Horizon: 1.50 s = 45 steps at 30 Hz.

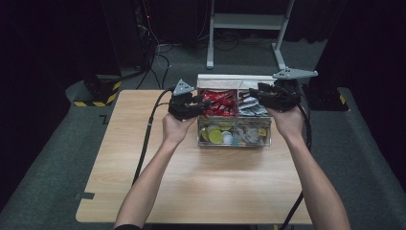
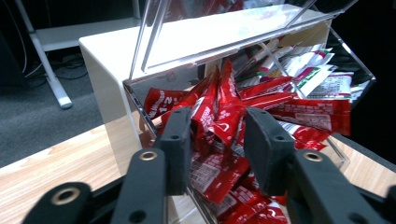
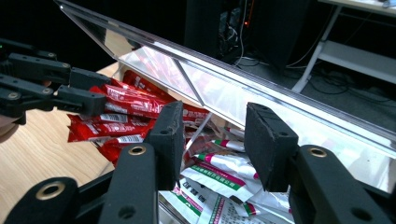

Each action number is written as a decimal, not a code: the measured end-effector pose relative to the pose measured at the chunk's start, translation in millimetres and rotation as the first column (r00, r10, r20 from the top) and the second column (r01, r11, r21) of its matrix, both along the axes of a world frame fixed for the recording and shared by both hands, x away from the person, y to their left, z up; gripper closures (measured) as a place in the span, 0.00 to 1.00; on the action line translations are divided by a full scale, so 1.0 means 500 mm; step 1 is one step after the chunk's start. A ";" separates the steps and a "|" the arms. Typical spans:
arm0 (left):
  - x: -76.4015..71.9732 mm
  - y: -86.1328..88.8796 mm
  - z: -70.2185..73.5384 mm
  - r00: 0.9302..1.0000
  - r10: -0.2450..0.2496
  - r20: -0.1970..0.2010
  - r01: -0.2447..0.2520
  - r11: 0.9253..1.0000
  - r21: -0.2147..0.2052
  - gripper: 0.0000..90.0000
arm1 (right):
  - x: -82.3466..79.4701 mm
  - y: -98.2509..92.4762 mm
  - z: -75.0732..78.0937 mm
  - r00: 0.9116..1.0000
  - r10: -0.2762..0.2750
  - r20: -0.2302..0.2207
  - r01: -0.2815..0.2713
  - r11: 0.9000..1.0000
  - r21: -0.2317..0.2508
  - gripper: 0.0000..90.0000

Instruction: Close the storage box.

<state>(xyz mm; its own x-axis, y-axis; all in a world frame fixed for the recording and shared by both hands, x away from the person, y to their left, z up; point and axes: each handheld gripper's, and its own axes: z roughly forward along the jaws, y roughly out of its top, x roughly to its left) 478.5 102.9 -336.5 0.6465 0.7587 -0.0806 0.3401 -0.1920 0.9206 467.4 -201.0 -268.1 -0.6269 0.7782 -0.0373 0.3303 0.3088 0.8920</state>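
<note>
Left tongs (image 2: 218, 140) clamp a red sachet (image 2: 205, 114), lifted above the clear box's (image 1: 234, 136) far-left bin. Right tongs (image 3: 212, 140), jaws closed with nothing between, hover over white sachets (image 3: 219, 179) far-right. Box on worktop (image 1: 191, 182).

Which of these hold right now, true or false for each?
1. The lid of the clear box stands open. True.
2. Red packets lie between the left tongs. True.
3. The red packets share a compartment with the white-and-green packets. False: a clear divider separates them.
4. The clear box sits on the floor. False: it stands on the wooden table.
</note>
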 end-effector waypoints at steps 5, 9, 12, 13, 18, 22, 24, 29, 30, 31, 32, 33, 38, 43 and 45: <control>0.005 -0.013 0.004 1.000 -0.006 0.010 0.006 1.000 0.025 0.73 | 0.005 0.000 0.005 1.000 0.004 -0.014 -0.004 1.000 -0.003 0.64; 0.005 -0.019 0.005 1.000 -0.007 0.014 0.006 0.999 0.040 0.71 | 0.004 0.000 0.004 1.000 0.004 -0.015 -0.004 1.000 -0.001 0.64; 0.005 -0.025 0.005 1.000 -0.004 0.011 0.003 0.999 0.053 0.68 | 0.004 0.000 0.002 1.000 0.007 -0.009 -0.007 1.000 0.003 0.64; 0.003 -0.026 0.006 1.000 -0.009 0.013 0.008 0.999 0.049 0.68 | 0.004 0.000 0.002 1.000 0.006 -0.011 -0.006 1.000 0.003 0.64; -0.005 -0.030 0.017 1.000 -0.020 0.022 0.019 0.999 0.050 0.68 | 0.004 0.000 0.002 1.000 0.008 -0.014 -0.008 1.000 0.004 0.64; -0.008 -0.035 0.032 0.999 -0.024 0.028 0.023 0.998 0.058 0.67 | 0.006 -0.002 0.002 1.000 0.015 -0.014 -0.015 1.000 0.009 0.64; -0.010 -0.036 0.036 0.999 -0.025 0.030 0.023 0.998 0.053 0.66 | 0.005 -0.003 0.002 1.000 0.016 -0.019 -0.016 1.000 0.014 0.64; -0.007 -0.041 0.040 0.999 -0.029 0.026 0.027 0.998 0.062 0.64 | 0.006 -0.003 0.002 1.000 0.016 -0.015 -0.016 1.000 0.011 0.64; -0.007 -0.042 0.040 0.999 -0.033 0.030 0.031 0.998 0.063 0.64 | 0.004 -0.002 0.000 1.000 0.013 -0.016 -0.013 1.000 0.013 0.64; -0.006 -0.045 0.039 0.999 -0.034 0.029 0.032 0.997 0.065 0.65 | 0.003 -0.002 -0.001 1.000 0.011 -0.014 -0.010 1.000 0.015 0.64; -0.005 -0.046 0.038 0.999 -0.034 0.027 0.032 0.997 0.072 0.67 | 0.005 -0.002 -0.003 1.000 0.012 -0.014 -0.012 1.000 0.009 0.64; -0.003 -0.048 0.037 0.999 -0.032 0.025 0.030 0.996 0.080 0.70 | 0.006 -0.002 -0.003 1.000 0.011 -0.017 -0.011 1.000 0.008 0.64; 0.001 -0.051 0.038 0.999 -0.032 0.019 0.031 0.996 0.089 0.76 | 0.006 -0.001 -0.003 1.000 0.006 -0.026 -0.006 1.000 0.010 0.64; 0.008 -0.061 0.041 0.999 -0.040 0.001 0.040 0.993 0.109 0.69 | 0.007 -0.001 -0.002 1.000 0.008 -0.021 -0.008 1.000 0.006 0.64; 0.008 -0.070 0.043 0.999 -0.038 0.000 0.038 0.991 0.126 0.68 | 0.007 -0.001 -0.002 1.000 0.007 -0.026 -0.007 1.000 0.012 0.64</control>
<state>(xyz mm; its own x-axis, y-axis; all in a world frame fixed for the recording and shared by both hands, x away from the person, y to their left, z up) 482.6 67.9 -314.9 0.6753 0.7374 0.0160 0.3280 -0.3196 0.8889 471.0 -201.5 -269.3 -0.6329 0.7742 -0.0116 0.3511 0.3002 0.8869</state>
